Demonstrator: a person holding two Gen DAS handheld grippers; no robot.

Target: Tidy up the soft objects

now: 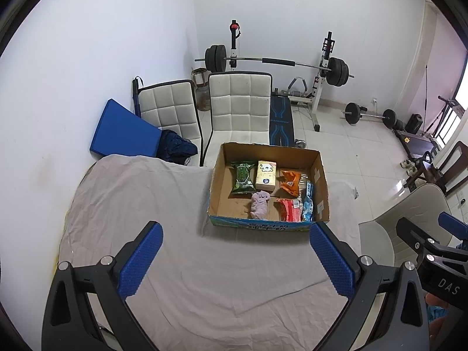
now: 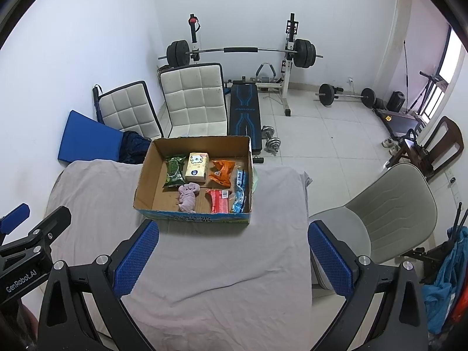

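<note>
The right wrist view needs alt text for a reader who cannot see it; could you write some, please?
An open cardboard box on a cloth-covered table holds snack packets and a pink cloth. The open right gripper hovers before it, empty.

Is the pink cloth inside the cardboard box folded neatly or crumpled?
Crumpled. The pink cloth lies bunched in an uneven lump on the floor of the cardboard box, near its front wall, with no flat folded edges showing.

Ahead of my tools I see two white padded chairs, a barbell rack, a weight bench, and a grey chair at right.
</note>
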